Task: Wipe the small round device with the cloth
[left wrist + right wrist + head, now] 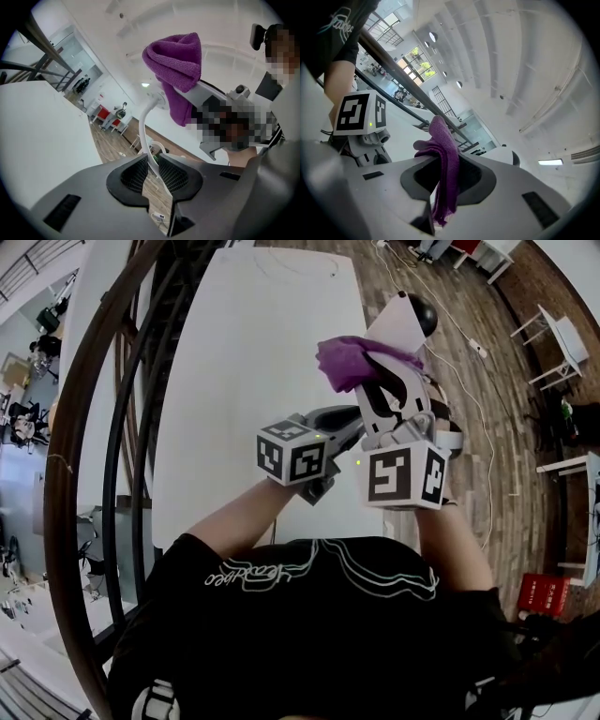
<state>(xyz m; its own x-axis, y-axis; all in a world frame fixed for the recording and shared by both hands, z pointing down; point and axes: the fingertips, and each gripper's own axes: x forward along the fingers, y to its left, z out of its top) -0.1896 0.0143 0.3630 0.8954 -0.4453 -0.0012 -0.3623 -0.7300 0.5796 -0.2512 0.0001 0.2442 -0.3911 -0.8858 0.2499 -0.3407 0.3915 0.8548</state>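
Note:
My right gripper (373, 371) is shut on a folded purple cloth (349, 360), held up in the air over the table's right edge. In the right gripper view the cloth (446, 154) hangs pinched between the jaws of that gripper (445, 176). The small round device (411, 320), white with a black dome, sits just beyond the cloth; it also shows behind the jaws as the round device (509, 157). My left gripper (349, 427) reaches in from the left, and in its own view this gripper (151, 168) pinches the device's white curved stalk (144, 124). Above it, the cloth (176, 61) fills the middle.
A long white table (262, 381) lies ahead. A dark curved railing (122, 427) runs down the left. To the right is wooden floor with a white cable (459, 367), white desks (562, 338) and a red box (542, 594).

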